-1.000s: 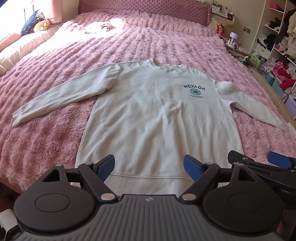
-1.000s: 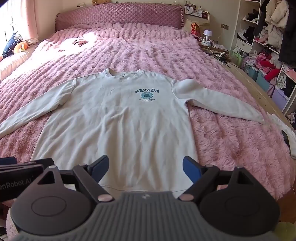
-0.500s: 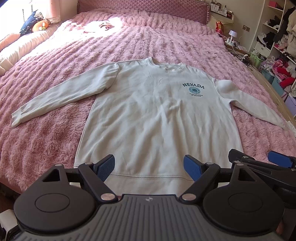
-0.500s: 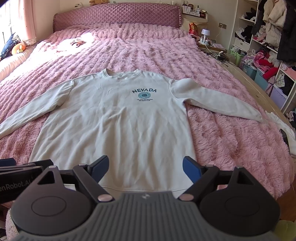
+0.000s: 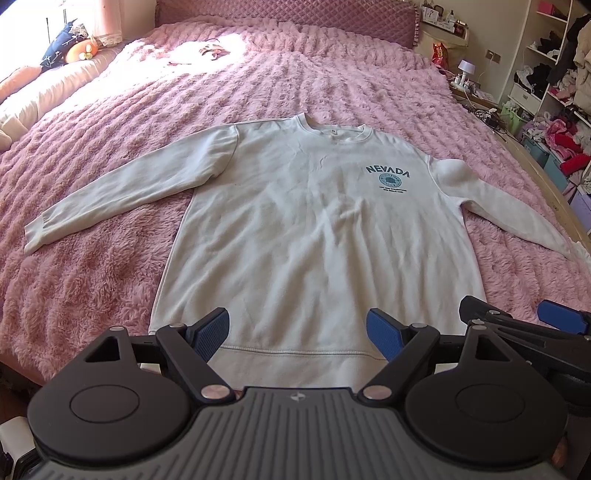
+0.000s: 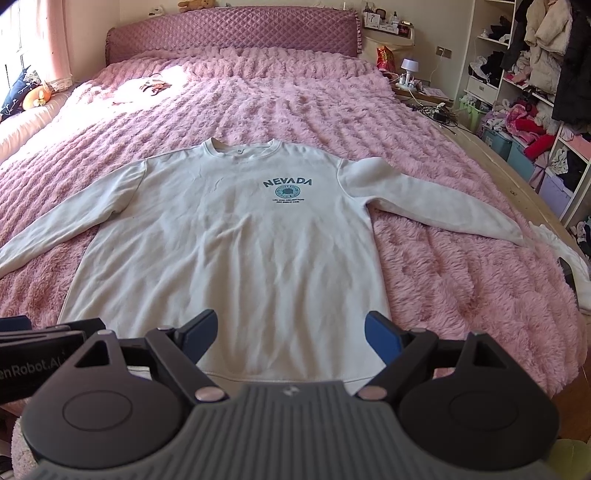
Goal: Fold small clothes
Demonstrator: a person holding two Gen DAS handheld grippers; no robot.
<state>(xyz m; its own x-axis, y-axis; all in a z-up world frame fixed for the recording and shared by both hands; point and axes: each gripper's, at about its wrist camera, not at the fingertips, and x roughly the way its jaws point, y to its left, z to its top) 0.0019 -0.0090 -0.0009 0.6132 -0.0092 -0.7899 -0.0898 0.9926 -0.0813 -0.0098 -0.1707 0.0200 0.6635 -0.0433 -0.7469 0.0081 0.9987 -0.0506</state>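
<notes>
A white long-sleeved sweatshirt (image 5: pixel 310 229) (image 6: pixel 236 251) with a blue NEVADA print lies flat, front up, on the pink bed, both sleeves spread out and the hem nearest me. My left gripper (image 5: pixel 297 334) hovers open above the hem with nothing between its blue pads. My right gripper (image 6: pixel 290 332) is open too, over the hem's right half, and holds nothing. In the left wrist view the right gripper (image 5: pixel 524 325) shows at the right edge. The left gripper's body (image 6: pixel 40 339) shows at the left edge of the right wrist view.
A fluffy pink bedspread (image 5: pixel 110 155) (image 6: pixel 461 266) covers the wide bed, with a quilted headboard (image 6: pixel 229 33) at the far end. A small item (image 6: pixel 155 85) lies near the pillows. Shelves full of clothes (image 6: pixel 535 92) and a nightstand (image 6: pixel 410 83) stand to the right.
Both grippers have risen and drawn back slightly, so the sweatshirt sits a little lower in each view. The garment itself has not moved.
</notes>
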